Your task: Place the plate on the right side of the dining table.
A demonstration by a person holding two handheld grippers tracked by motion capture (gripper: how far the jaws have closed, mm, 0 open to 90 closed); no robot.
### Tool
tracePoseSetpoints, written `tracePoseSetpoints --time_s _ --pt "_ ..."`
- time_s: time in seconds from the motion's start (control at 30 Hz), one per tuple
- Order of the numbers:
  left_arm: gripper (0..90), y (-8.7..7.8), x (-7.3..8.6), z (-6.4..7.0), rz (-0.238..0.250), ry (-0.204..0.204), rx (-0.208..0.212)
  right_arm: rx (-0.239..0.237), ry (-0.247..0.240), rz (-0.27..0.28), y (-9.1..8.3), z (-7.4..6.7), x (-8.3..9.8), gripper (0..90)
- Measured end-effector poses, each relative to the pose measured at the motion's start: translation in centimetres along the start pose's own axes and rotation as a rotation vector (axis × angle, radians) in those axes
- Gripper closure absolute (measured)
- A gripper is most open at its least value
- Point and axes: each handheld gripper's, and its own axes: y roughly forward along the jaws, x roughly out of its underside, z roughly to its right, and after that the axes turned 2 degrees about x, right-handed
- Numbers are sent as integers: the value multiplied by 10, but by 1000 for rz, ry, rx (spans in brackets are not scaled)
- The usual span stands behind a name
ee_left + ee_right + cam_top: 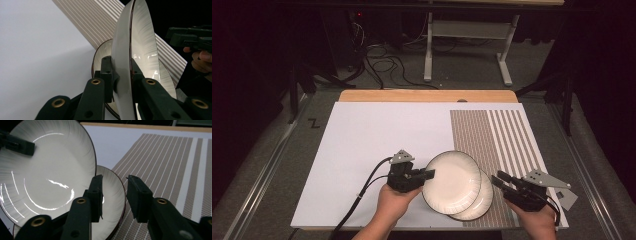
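A white plate with a dark rim [452, 182] is lifted and tilted above a second, matching plate [483, 200] that lies on the striped brown placemat [492, 130]. My left gripper [428, 175] is shut on the upper plate's left rim; in the left gripper view the rim [125, 62] stands edge-on between the jaws, with the lower plate [101, 53] behind. My right gripper [499, 180] stands open just right of the plates, touching nothing. In the right gripper view its jaws [114, 193] straddle the lower plate's edge [110, 220] from above, and the raised plate [50, 177] sits at left.
A white board [377, 140] covers the table, with a wooden edge [427, 96] at the far side. The placemat runs along the right part. Beyond the table are a desk frame [467, 45] and floor cables [387, 65].
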Motion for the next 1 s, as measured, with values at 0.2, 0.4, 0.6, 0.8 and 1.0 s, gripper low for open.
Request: tracePoseSetpoints --time_s 0.2,0.4,0.6,0.8,1.0 --pt "805 -1 -1 6 36 62 -15 13 -2 80 -9 3 -3 467" --pt "806 -3 0 7 75 100 -33 -11 0 130 -13 1 -6 286" --pt "806 -5 0 6 104 132 -46 -32 -17 127 -8 -1 -6 3" --pt "806 -5 1 5 120 153 -48 -28 -30 101 -5 -4 -6 2" --pt "805 -8 4 6 150 187 -42 -39 -23 110 -3 -5 -6 3"
